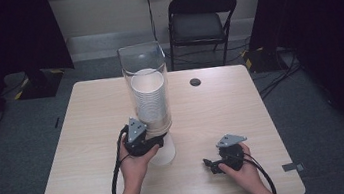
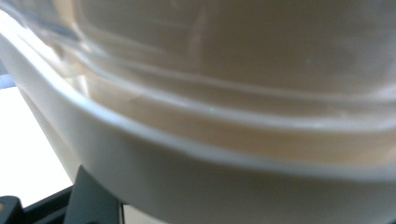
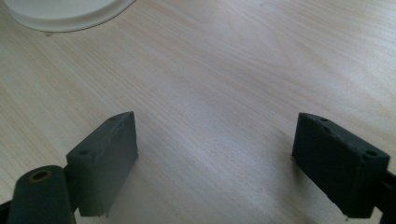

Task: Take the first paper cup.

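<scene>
A tall clear tube (image 1: 141,63) stands on the table (image 1: 86,113) with a stack of white cups (image 1: 150,97) inside. The lowest white cup (image 1: 163,153) sticks out under the tube. My left gripper (image 1: 161,139) is pressed against the foot of the stack, shut on that lowest cup. In the left gripper view the cup's rim (image 2: 196,154) runs right across the picture, and one dark finger (image 2: 91,196) touches it from below. My right gripper (image 1: 209,163) rests on the table at the right, open with bare wood between its fingers (image 3: 105,158).
A white round edge (image 3: 60,14) lies on the table just beyond the right gripper. A small dark hole (image 1: 195,82) marks the far side of the table. A black folding chair (image 1: 202,20) stands behind it.
</scene>
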Demonstrator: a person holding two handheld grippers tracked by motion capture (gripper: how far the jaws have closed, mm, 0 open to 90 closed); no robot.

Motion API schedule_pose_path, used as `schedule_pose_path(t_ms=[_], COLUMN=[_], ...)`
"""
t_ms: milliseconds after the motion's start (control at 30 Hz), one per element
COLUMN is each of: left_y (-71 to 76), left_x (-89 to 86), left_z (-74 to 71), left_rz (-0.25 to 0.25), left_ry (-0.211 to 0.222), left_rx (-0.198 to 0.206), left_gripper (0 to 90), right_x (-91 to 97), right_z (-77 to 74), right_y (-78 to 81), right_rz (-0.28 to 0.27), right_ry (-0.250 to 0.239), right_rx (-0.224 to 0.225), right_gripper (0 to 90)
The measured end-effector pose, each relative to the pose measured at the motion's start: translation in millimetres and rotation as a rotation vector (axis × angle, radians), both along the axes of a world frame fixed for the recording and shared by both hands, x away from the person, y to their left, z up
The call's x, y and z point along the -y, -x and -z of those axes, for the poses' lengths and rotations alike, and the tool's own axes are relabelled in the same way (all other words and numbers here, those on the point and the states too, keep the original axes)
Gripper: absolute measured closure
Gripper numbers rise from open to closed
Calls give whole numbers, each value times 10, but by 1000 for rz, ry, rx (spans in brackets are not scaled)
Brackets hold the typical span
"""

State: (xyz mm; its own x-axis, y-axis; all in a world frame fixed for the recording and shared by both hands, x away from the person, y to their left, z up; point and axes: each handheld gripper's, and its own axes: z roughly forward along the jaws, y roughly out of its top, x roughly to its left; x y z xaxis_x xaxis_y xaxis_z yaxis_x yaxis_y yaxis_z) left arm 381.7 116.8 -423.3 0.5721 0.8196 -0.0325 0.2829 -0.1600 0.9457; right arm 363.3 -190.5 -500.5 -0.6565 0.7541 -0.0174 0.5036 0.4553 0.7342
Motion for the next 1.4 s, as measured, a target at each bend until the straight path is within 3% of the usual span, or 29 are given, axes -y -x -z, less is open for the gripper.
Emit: schedule_pose_path(t_ms=[233,400,833,1067,1133,1233,1267,1400], left_y=[32,42,70,54,69,101,104,102], left_x=[13,13,18,19,33,51,65,64], left_z=[28,102,92,58,45,23,24,-11], left_rz=[-8,-7,-11,-20,-23,-21,-27,-45], left_ry=[-19,-19,-23,-2,9,-21,2,10], left_rx=[11,42,25,0,-2,30,40,56], left_gripper=[366,368,369,356,316,237,231,235], right_x=[1,1,-3,0,0,1,1,1], right_z=[1,1,2,1,1,0,0,0], right_y=[-1,-1,1,-1,-1,-3,-2,-3], right_rz=[-2,-3,0,-2,-1,-3,-1,-3], right_ry=[0,0,-1,0,0,0,0,0], right_rx=[2,2,0,2,2,2,0,2], right_gripper=[137,137,137,138,137,137,137,137])
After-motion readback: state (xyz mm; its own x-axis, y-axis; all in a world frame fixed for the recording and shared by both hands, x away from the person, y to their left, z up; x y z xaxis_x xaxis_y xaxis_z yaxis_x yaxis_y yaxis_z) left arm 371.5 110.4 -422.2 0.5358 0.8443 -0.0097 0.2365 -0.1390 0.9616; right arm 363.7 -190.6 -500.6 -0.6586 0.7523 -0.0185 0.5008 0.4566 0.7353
